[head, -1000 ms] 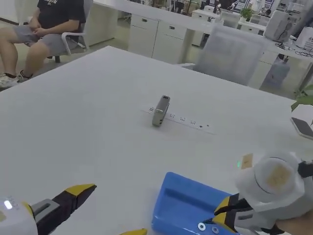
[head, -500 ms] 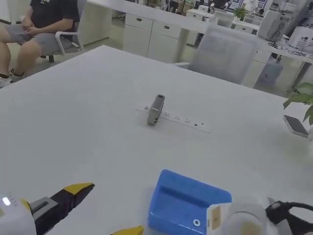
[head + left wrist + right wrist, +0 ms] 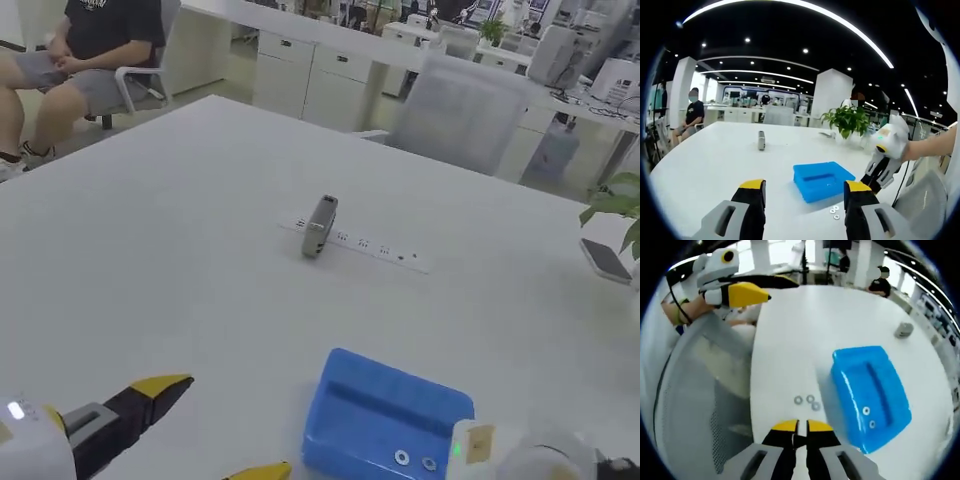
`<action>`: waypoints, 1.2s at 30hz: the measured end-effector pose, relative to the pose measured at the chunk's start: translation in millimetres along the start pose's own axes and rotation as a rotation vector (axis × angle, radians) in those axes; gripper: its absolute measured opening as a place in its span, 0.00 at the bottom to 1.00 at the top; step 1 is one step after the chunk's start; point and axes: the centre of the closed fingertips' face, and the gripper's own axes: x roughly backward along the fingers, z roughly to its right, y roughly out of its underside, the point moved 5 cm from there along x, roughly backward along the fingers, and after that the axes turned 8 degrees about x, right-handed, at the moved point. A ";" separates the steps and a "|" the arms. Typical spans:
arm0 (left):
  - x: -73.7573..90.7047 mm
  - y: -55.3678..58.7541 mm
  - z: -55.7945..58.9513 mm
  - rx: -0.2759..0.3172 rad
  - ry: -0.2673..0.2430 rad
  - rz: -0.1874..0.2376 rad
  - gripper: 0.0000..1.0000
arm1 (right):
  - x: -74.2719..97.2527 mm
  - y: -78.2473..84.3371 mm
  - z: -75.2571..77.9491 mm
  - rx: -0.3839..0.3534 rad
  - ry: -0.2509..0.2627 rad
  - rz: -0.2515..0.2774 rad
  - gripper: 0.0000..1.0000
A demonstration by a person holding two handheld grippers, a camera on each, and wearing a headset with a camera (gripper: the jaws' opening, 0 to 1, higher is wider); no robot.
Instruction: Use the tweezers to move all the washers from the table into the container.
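Right claw [image 3: 803, 426]: jaws drawn together, no tweezers made out between them. Three washers [image 3: 810, 399] lie on the surface [image 3: 805, 340] just ahead of its tips. Blue container [image 3: 845, 371] sits ahead-right and holds two more. Left claw [image 3: 805, 186] gapes wide. Best approach — drop straight down, pinch the nearest washer alone, clear the rim.

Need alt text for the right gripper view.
Three washers lie loose on the white table just ahead of the right gripper, its jaws shut. Right of them, a blue container holds two more washers.
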 end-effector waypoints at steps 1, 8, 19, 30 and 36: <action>0.0 0.1 0.0 0.000 0.000 -0.001 0.63 | 2.1 2.1 1.0 -0.030 0.017 0.041 0.01; -0.6 1.1 2.1 -0.005 0.013 -0.012 0.61 | 0.9 2.2 4.7 -0.175 0.067 0.317 0.03; -2.2 0.9 21.0 0.055 0.179 -0.041 0.48 | 8.0 -2.2 -9.9 -0.112 0.038 0.417 0.01; 5.3 37.2 78.1 -0.170 0.529 -0.297 0.11 | -16.8 -34.0 -64.5 0.243 -0.187 0.341 0.02; 7.1 44.7 82.5 -0.187 0.584 -0.335 0.14 | -25.7 -43.9 -71.7 0.333 -0.227 0.312 0.02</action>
